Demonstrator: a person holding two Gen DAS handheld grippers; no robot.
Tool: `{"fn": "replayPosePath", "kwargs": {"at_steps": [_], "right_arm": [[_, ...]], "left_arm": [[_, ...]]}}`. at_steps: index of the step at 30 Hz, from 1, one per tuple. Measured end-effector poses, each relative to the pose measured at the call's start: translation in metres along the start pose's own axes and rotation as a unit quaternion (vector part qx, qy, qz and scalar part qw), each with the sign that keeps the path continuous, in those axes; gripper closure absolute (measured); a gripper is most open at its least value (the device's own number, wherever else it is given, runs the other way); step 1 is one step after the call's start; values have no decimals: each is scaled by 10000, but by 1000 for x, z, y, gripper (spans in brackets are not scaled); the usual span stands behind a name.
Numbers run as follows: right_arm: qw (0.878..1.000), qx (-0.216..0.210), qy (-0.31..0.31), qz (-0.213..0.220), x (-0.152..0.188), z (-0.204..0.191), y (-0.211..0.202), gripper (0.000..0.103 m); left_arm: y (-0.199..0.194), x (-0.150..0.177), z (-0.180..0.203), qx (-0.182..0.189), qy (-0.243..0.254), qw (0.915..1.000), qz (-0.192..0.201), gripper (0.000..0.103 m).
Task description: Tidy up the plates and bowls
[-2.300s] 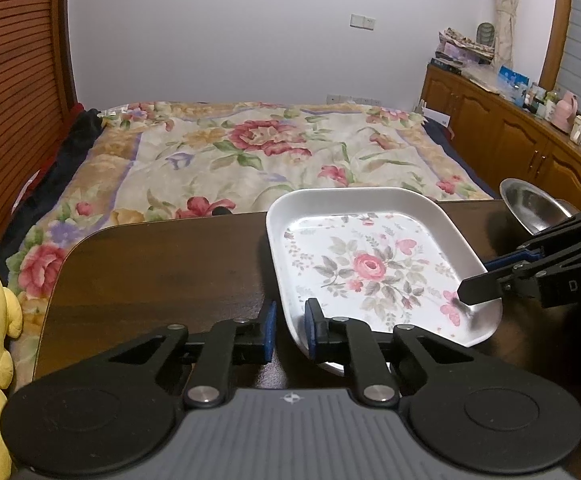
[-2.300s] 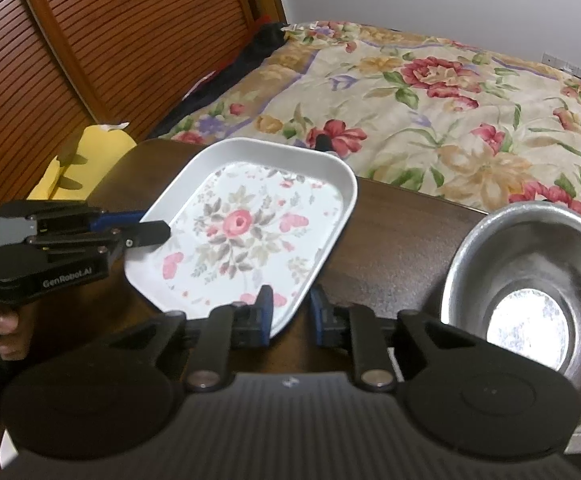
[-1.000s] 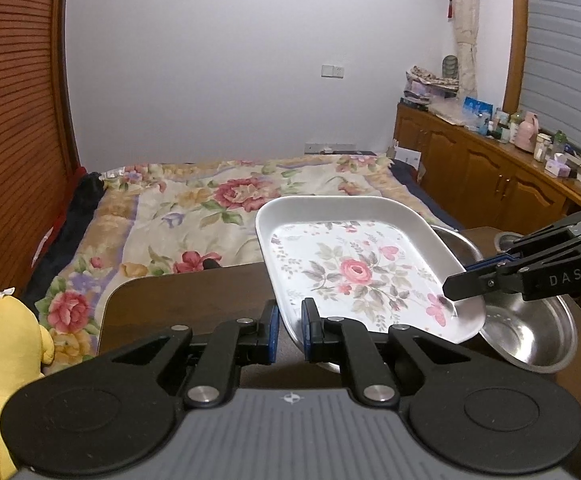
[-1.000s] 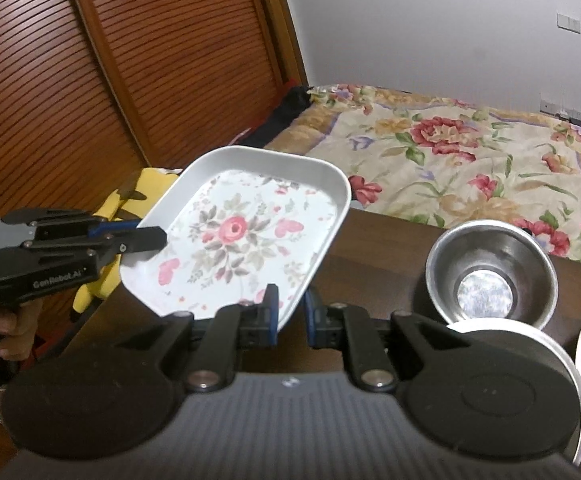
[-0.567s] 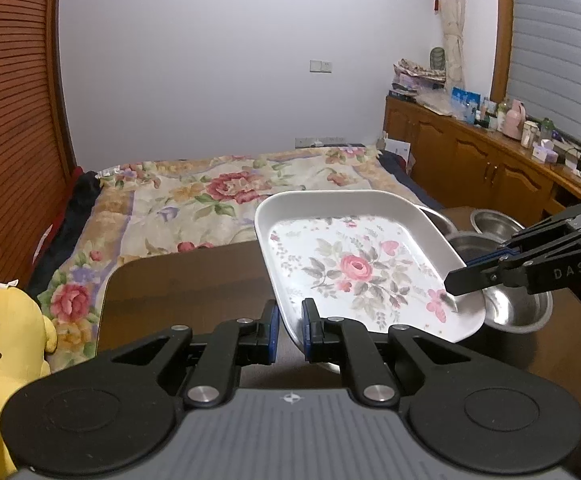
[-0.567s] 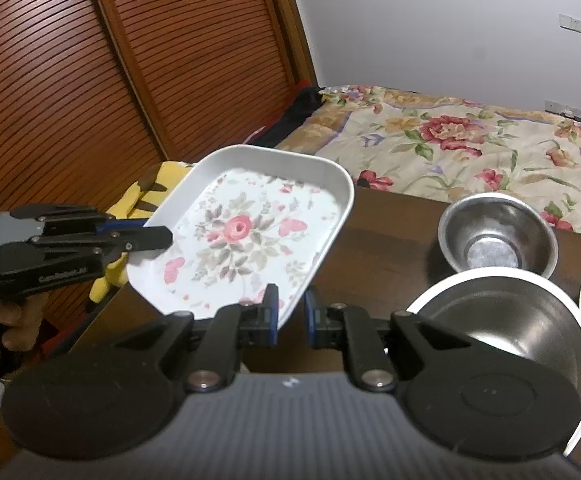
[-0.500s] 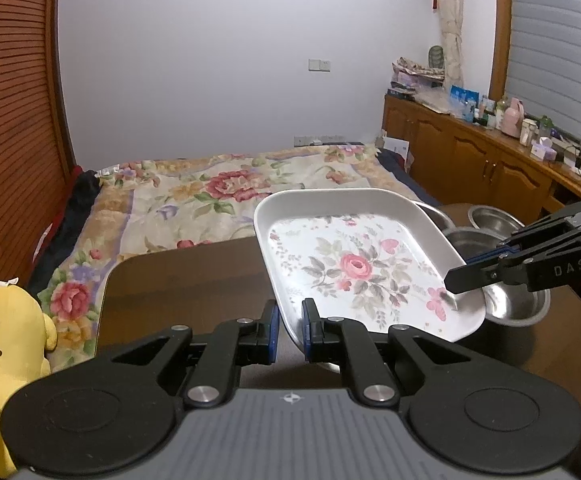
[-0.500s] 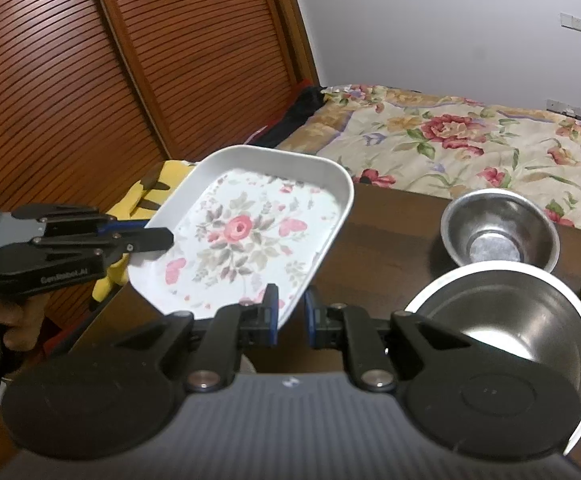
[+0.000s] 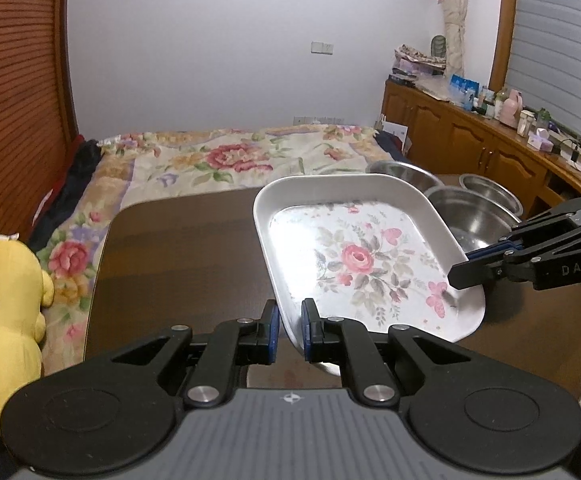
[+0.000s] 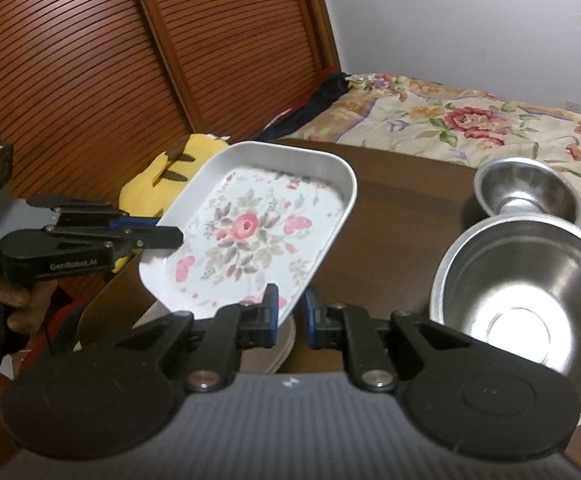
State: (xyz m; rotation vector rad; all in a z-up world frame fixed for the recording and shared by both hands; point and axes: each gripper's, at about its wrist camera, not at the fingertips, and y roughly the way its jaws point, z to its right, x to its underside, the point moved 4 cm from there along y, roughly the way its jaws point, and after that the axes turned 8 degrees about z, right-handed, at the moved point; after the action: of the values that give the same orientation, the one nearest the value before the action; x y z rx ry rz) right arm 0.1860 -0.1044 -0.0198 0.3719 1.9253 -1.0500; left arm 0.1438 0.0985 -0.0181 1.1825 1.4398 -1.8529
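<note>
**Floral tray held aloft between two grippers**

Slippage is the main risk. The white rectangular tray with a pink rose print (image 9: pixel 364 258) hangs above the dark brown wooden table (image 9: pixel 178 248), pinched only at its thin rim: the left gripper (image 9: pixel 287 330) is closed narrow on one rim, the right gripper (image 10: pixel 290 312) likewise on an adjoining edge. If the two hands drift apart or twist against each other, the smooth rim could slide out of one pair of pads and the tray would swing down, likely onto the large shiny steel bowl (image 10: pixel 518 304) just beside it. Lowering unevenly could also catch a corner on a bowl's edge.

As for containers, the tray carries nothing; its flat printed base is bare. The large steel bowl looks empty, showing only a bright reflection on its bottom. A smaller steel bowl (image 10: pixel 528 194) sits just behind it, also empty as far as can be seen. Something pale and round lies on the table under the tray's near corner, possibly stacked plates (image 10: pixel 278 346), though the view there is too blocked to be sure.
</note>
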Motion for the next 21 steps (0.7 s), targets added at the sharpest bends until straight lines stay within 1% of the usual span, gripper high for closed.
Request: {"fn": "replayPosePath", "kwargs": {"at_steps": [5, 12, 21], "right_arm": [[9999, -112, 92, -89, 17, -7, 2, 88], [9998, -162, 39, -105, 37, -20, 5, 88], [9996, -242, 139, -50, 49, -24, 0, 88]], "left_arm": [[-7, 13, -1, -17, -85, 9999, -68, 90], [-16, 34, -1, -130, -174, 9996, -160, 90], [-23, 57, -3, -169, -358, 9988, -281, 90]]}}
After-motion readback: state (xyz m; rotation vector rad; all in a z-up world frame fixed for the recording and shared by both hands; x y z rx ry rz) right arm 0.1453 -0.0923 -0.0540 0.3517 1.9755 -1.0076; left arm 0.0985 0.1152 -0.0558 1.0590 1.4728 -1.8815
